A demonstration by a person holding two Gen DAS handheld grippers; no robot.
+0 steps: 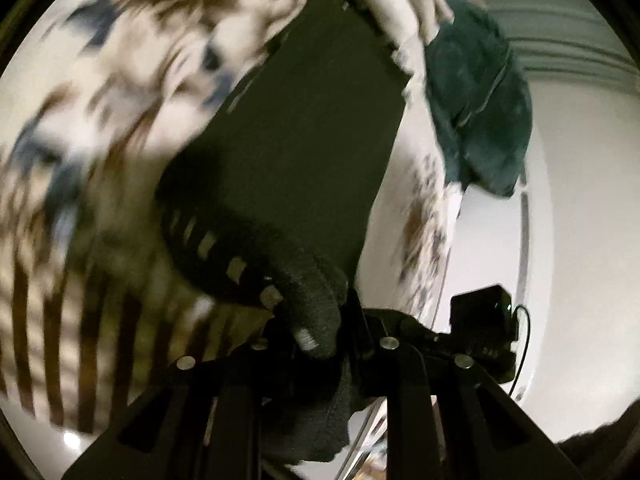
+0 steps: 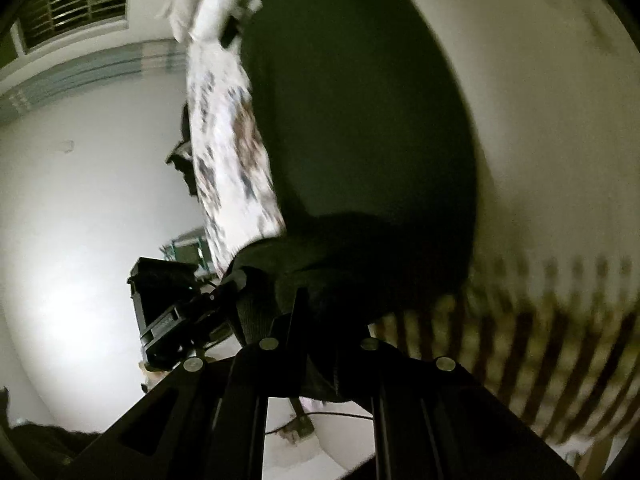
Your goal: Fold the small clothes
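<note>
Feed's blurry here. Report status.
Left gripper and right gripper shut on dark garment, lifted over patterned bedspread. Teal garment beyond. Nothing blocking.

Dark garment, apparently lifted, hanging spread.

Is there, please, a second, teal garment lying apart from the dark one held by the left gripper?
Yes: the left wrist view shows a teal garment crumpled on the patterned bedspread, beyond the dark garment.

The dark garment is matt knit cloth, ribbed at the cuff. The bedsheet is soft printed cotton, no sheen. The teal cloth looks fuzzy, fleece-like. Both grippers are matt black plastic with shiny metal pins. The wall is smooth paint.
</note>
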